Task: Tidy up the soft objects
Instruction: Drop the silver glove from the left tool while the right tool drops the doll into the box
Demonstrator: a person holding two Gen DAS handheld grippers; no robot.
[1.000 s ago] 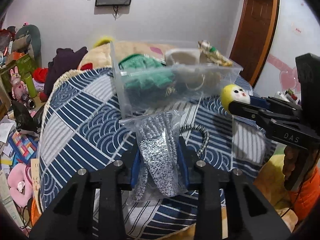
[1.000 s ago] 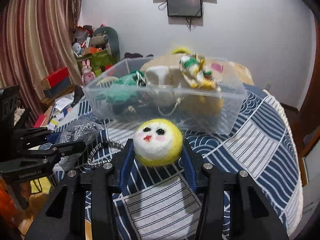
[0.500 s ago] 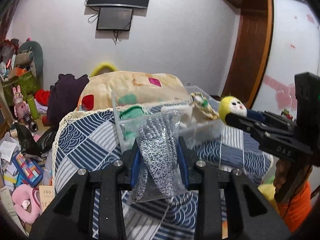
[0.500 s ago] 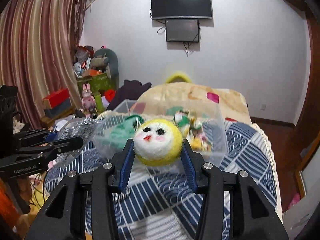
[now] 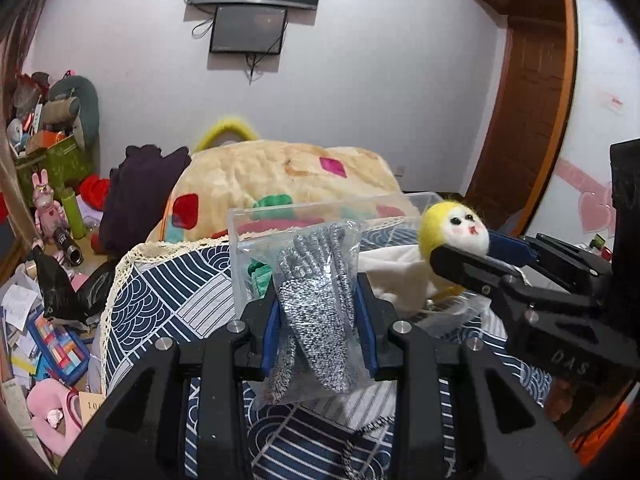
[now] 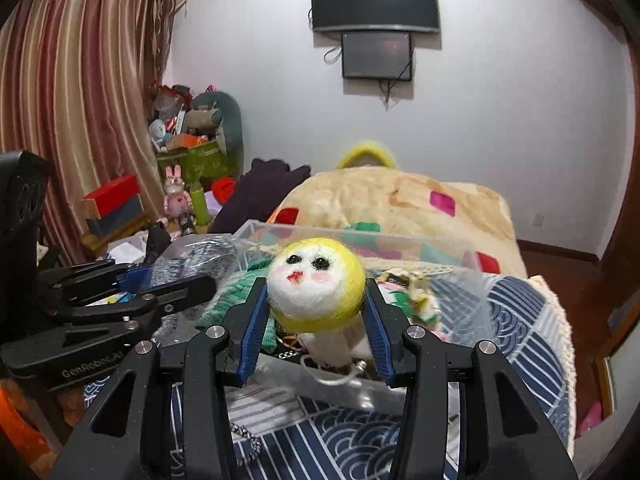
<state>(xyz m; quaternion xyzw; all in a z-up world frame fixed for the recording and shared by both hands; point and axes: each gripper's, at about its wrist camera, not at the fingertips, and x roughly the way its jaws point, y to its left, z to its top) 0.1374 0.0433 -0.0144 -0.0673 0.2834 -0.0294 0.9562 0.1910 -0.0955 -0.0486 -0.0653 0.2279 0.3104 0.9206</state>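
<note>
My left gripper (image 5: 318, 328) is shut on a clear bag of grey knitted gloves (image 5: 316, 312) and holds it above the blue patterned cover, at the near wall of the clear plastic bin (image 5: 236, 240). My right gripper (image 6: 316, 320) is shut on a yellow and white felt ball with a face (image 6: 316, 284) and holds it over the bin's near edge (image 6: 320, 380). The ball also shows in the left wrist view (image 5: 456, 232), and the left gripper with its bag shows in the right wrist view (image 6: 168, 280). Green knit (image 6: 228, 300) and white fabric lie in the bin.
The bin stands on a surface with a blue and white patterned cover (image 5: 168, 300). A beige blanket with coloured patches (image 6: 392, 204) lies behind it. Toys, boxes and papers (image 5: 44, 312) clutter the floor at left. A wooden door (image 5: 528, 100) is at right. A chain (image 6: 248, 444) lies on the cover.
Both grippers have lifted their objects off the cover and now hold them higher and closer to the bin. Both views tilted up, showing more of the wall and screens.
</note>
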